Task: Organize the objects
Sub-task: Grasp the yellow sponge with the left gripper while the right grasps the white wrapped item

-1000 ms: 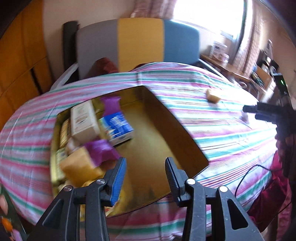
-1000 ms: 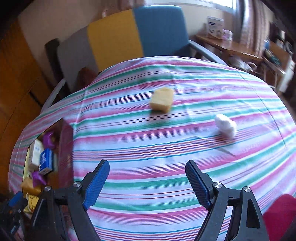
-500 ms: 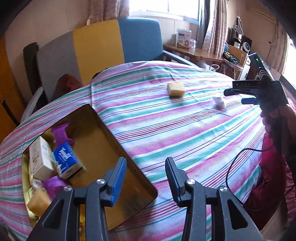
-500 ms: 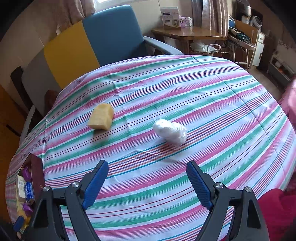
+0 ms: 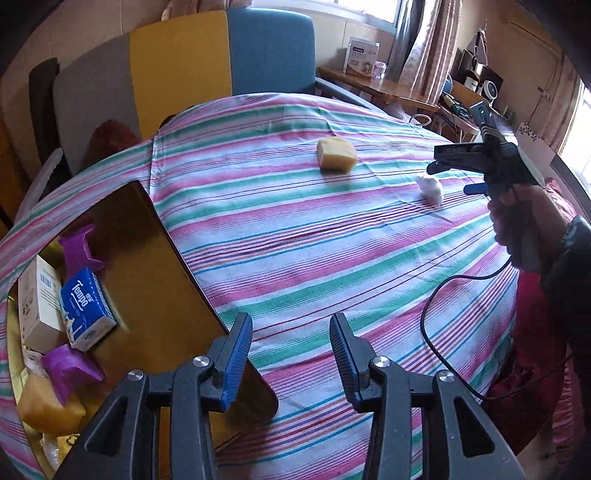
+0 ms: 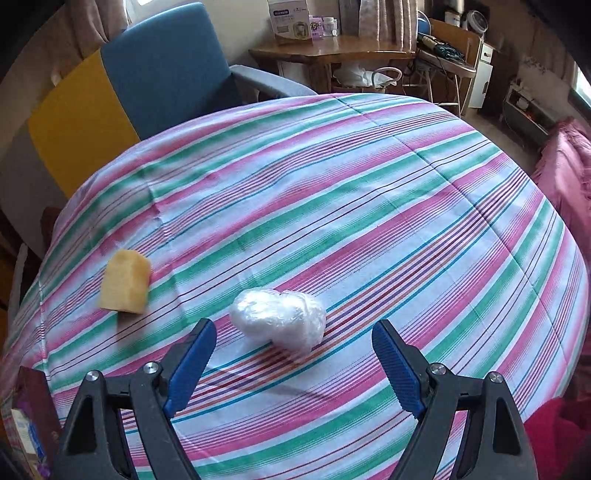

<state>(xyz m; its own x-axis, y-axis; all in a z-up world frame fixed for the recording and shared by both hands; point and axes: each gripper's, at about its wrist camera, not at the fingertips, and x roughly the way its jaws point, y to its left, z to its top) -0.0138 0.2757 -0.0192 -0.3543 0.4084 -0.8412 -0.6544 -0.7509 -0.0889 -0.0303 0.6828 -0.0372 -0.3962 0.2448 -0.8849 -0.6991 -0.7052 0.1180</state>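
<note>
Striped tablecloth (image 6: 369, 206), blue/yellow/grey chair (image 5: 207, 62) behind, wooden side table (image 6: 332, 51) w/ white box (image 6: 290, 20).

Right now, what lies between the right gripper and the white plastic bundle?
Only bare striped cloth. In the right wrist view the right gripper stands open just short of the plastic bundle.

A lived-in room of a home is shown. A striped cloth (image 6: 369, 206) is spread over the surface, and an upholstered armchair (image 6: 162, 70) in blue, yellow and grey is set at its far side. Farther right, a wooden table (image 6: 332, 51) cluttered with household boxes and curtains (image 5: 417, 48) at a window are seen.
</note>
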